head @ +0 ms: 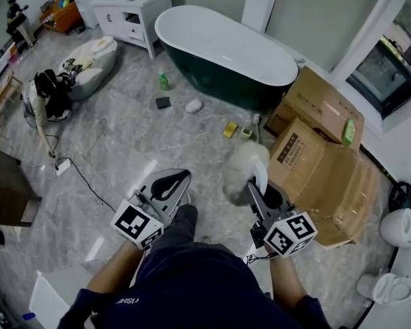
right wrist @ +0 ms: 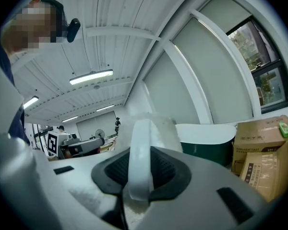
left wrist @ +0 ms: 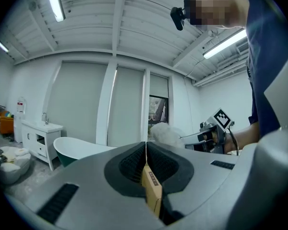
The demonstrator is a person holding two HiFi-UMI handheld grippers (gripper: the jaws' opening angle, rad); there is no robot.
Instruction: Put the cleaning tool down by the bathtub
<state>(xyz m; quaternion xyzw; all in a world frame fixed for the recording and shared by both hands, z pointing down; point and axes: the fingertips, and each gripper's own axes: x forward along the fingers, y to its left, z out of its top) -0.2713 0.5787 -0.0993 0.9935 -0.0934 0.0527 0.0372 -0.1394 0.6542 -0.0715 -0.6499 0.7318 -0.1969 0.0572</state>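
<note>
- Closest to me, the person's dark blue top [head: 192, 279] and both forearms reach out over the grey marbled floor [head: 123, 139].
- On the right gripper [head: 262, 192] the fingers clamp the white loop handle of the fluffy white cleaning tool [head: 243, 170].
- I see that tool held above the floor, beside the brown cardboard boxes [head: 322, 166] and well apart from the oval bathtub [head: 192, 20], white inside and dark green outside.
- On the left gripper [head: 175, 178] the fingers meet tip to tip. A tan strip [left wrist: 152, 188] shows low behind them, and I cannot tell what it is.
</note>
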